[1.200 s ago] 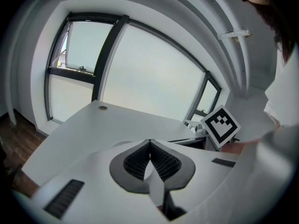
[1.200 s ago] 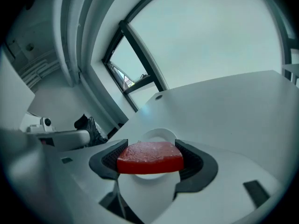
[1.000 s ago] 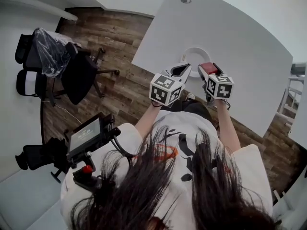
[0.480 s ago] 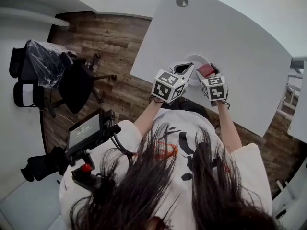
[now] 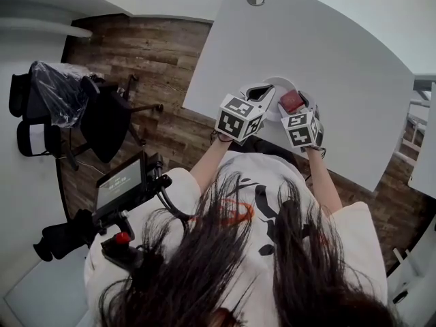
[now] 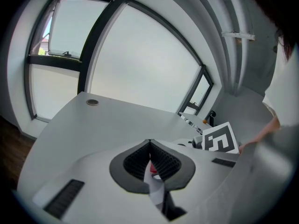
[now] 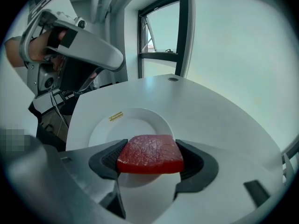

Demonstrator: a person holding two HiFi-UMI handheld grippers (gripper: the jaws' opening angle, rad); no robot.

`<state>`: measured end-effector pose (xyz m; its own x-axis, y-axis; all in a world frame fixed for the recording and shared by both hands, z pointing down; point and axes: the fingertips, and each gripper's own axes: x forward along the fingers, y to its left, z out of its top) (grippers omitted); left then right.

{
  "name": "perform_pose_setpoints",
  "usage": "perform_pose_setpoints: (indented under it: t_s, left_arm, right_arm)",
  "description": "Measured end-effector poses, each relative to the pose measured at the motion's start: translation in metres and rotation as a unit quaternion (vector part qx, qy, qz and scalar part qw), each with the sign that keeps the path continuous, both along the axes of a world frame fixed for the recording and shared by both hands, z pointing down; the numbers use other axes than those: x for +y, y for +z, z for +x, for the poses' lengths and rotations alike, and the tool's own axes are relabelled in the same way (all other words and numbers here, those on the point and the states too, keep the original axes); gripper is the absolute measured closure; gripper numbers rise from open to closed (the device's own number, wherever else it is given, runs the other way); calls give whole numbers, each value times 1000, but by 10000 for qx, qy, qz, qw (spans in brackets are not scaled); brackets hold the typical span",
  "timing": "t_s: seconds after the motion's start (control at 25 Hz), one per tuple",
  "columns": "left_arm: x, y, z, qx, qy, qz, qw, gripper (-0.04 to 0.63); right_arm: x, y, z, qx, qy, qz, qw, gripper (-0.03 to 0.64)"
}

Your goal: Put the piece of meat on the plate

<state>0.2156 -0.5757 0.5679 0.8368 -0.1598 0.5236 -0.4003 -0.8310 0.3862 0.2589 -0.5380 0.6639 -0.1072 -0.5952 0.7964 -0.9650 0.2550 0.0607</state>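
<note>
My right gripper [image 7: 152, 158] has its jaws clamped on both sides of the piece of meat [image 7: 149, 148], over the white plate [image 7: 133, 124] lying below and ahead of them, while my left gripper [image 6: 150, 149] has its jaws closed together, empty.

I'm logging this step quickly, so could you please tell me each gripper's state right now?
Left gripper: closed, holding nothing.
Right gripper: closed on the piece of meat.

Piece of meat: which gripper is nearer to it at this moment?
Right. The right gripper is shut on the piece of meat, holding it above the plate. The left gripper is shut and empty, off to the person's left, apart from it.
</note>
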Motion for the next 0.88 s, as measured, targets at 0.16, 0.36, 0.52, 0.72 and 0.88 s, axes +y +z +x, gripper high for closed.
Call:
perform_pose_setpoints:
  t_s: [0.16, 0.36, 0.52, 0.72, 0.88]
  left_arm:
    - [0, 0, 1, -12, -9, -30, 10000, 591]
    - [1, 2, 0, -40, -2, -45, 10000, 591]
    - [1, 4, 0, -56, -33, -62, 10000, 591]
    - [0, 5, -1, -77, -27, -46, 10000, 591]
    - [-5, 7, -4, -101, -65, -29, 9999, 591]
  right_arm:
    - [1, 0, 0, -92, 84, -77, 9999, 293]
    - [1, 3, 1, -329, 331, -283, 9985, 293]
    - [-2, 5, 2, -497, 465, -362, 9970, 293]
    - [-5, 7, 1, -468, 451, -413, 9970, 293]
    - [-11, 7, 2, -647, 688, -350, 9949, 293]
